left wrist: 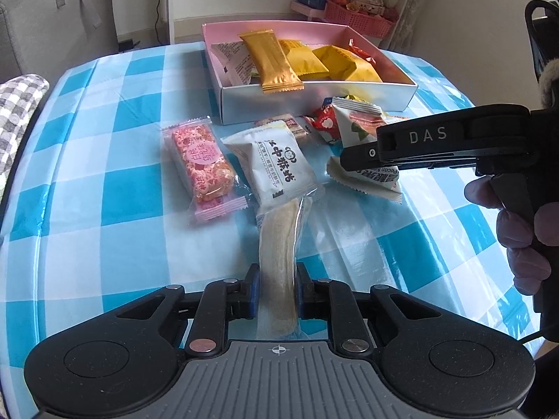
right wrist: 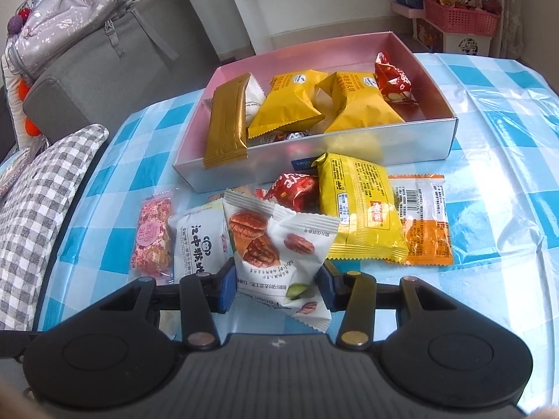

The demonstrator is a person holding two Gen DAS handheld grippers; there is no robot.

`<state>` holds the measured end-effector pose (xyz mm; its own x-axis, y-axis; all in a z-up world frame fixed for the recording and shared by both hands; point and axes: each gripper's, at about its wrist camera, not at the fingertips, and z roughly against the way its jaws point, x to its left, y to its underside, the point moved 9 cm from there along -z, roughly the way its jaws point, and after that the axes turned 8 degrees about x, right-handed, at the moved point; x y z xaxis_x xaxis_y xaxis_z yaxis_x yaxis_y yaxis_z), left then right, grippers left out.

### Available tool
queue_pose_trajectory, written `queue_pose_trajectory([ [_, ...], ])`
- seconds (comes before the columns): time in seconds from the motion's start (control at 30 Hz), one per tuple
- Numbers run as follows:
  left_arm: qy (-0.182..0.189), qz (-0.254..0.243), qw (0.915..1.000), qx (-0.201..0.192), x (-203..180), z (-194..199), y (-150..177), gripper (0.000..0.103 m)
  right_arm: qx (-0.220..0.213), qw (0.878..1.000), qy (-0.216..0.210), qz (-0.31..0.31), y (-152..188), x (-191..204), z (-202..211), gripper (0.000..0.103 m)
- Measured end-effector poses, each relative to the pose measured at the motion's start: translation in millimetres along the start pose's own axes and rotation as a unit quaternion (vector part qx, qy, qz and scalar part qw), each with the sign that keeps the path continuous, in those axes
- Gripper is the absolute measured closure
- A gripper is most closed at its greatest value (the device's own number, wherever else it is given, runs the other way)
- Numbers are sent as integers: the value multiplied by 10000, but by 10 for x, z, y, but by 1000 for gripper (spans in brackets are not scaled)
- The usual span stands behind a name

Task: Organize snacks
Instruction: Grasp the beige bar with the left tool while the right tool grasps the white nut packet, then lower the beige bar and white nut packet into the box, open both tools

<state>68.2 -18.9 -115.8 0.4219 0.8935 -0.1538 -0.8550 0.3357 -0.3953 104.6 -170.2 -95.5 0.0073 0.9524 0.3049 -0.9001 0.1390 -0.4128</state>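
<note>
Glossy plastic tablecloth [left wrist: 104, 174], shiny foil gold wrapper [left wrist: 272, 59], matt card box [left wrist: 314, 103]

Two close downward wrist views, shared snack box [left wrist: 314, 101]

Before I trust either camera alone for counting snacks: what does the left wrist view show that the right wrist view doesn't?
Left wrist view only: the left claw shut on a long pale snack stick, and the right claw seen from the side.
Right wrist view only: the yellow packet and orange packet on the tablecloth, plus the right claw gripping the pecan packet.
Both: the pink box, the white packet, the pink nougat bar.
</note>
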Motion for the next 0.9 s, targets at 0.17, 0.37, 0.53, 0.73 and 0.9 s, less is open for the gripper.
queue_pose_trajectory([
  [0.17, 98, 54, 9998, -139, -13, 104, -55, 86, 29, 9998, -128, -144, -9, -49, 105, 60],
  [0.37, 208, 139, 9991, -340, -19, 253, -131, 86, -23, 9991, -315, -278, -36, -85, 262, 60],
  [0.53, 256, 248, 9980, -516, -9, 337, -224, 87, -125, 9981, -453, -386, -93, -130, 382, 60],
  [0.73, 275, 377, 9964, -705, -24, 413, -366, 87, -281, 9965, -598, -517, -184, -190, 512, 60],
  [0.9, 252, 468, 9945, -897, -97, 473, -515, 87, -424, 9940, -629, -782, -319, -327, 549, 60],
])
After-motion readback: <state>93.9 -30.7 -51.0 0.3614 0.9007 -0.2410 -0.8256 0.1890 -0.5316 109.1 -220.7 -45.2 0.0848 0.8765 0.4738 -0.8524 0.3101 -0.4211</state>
